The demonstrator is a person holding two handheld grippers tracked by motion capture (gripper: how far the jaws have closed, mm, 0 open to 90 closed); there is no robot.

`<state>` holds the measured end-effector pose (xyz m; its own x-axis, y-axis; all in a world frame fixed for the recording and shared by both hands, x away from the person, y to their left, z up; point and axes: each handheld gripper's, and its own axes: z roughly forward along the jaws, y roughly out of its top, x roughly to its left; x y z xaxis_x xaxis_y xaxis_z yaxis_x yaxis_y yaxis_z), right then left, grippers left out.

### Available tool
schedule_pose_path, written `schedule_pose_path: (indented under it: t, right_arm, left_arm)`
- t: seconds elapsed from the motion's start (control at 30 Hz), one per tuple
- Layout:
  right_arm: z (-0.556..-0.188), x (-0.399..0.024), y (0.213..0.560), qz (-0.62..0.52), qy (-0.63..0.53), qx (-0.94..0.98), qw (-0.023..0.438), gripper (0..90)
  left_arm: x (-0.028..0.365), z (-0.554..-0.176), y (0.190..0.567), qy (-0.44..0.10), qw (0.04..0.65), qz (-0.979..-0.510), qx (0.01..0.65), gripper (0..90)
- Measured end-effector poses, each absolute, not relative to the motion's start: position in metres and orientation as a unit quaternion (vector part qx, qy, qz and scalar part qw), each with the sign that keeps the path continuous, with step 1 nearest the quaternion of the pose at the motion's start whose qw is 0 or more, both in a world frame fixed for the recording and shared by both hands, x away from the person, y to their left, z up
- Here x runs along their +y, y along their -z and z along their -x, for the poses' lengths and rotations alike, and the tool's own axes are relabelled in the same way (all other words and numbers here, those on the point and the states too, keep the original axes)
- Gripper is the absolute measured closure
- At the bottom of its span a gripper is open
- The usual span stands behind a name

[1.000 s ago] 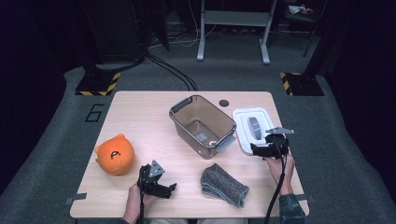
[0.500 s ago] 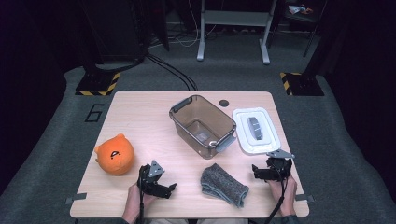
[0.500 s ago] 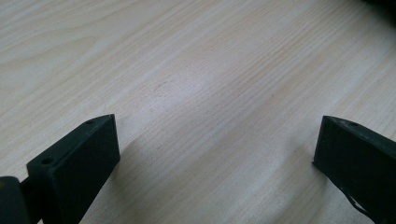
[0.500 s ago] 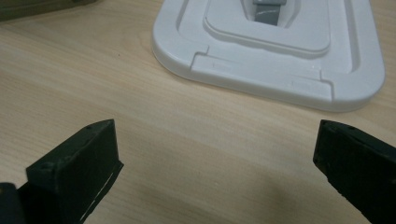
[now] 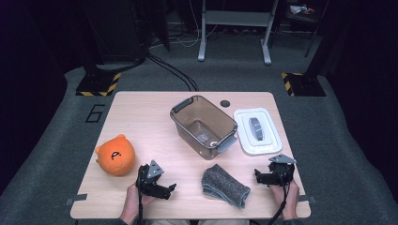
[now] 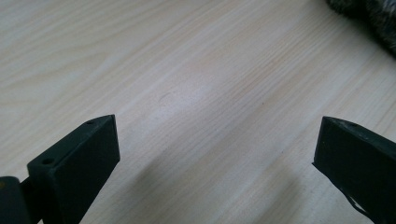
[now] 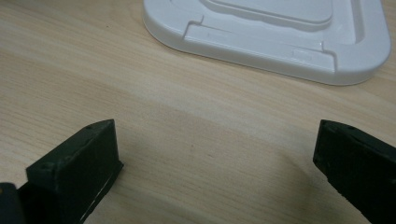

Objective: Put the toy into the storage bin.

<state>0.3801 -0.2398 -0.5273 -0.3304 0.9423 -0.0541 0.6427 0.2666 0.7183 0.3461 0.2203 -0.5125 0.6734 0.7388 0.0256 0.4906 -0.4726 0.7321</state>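
Observation:
A translucent brown bin (image 5: 185, 110) stands uncovered at the table's middle. Its white lid (image 5: 270, 140) lies flat just right of it, and the lid's near edge (image 7: 280, 42) shows in the right gripper view. A grey folded cloth (image 5: 225, 186) lies near the front edge; a corner of the cloth (image 6: 369, 14) shows in the left gripper view. My left gripper (image 5: 168, 190) (image 6: 217, 135) rests open left of the cloth, over bare wood. My right gripper (image 5: 259, 177) (image 7: 217, 140) sits low, right of the cloth and in front of the lid. Its jaws have just been opening and nothing is between them.
An orange plush toy (image 5: 115, 154) sits at the front left of the wooden table (image 5: 141, 117). A small dark round disc (image 5: 225, 103) is set in the table behind the bin. Dark carpet, cables and a metal stand lie beyond.
My right gripper has drawn back from the lid's near end toward the front edge and come down close to the table. The left gripper has stayed put.

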Motion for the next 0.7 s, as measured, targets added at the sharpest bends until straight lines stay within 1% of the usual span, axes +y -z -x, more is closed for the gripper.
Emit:
schedule_pose_path:
  t: [0.37,0.57,0.63,0.7]
  right_arm:
    - [-0.381,-0.242,0.528,-0.525,-0.308,0.757,0.237,0.0]
    - [-0.381,-0.242,0.529,-0.528,-0.314,0.754,0.234,0.0]
    - [-0.38,-0.242,0.529,-0.525,-0.312,0.756,0.235,0.0]
    - [-0.38,-0.242,0.529,-0.527,-0.312,0.754,0.237,0.0]
  left_arm:
    - [0.239,-0.345,0.487,-0.176,0.382,-0.825,0.377,0.0]
    - [0.257,-0.344,0.466,-0.189,0.398,-0.814,0.379,0.0]
    - [0.264,-0.342,0.458,-0.205,0.404,-0.808,0.378,0.0]
    - [0.273,-0.342,0.448,-0.21,0.413,-0.802,0.377,0.0]
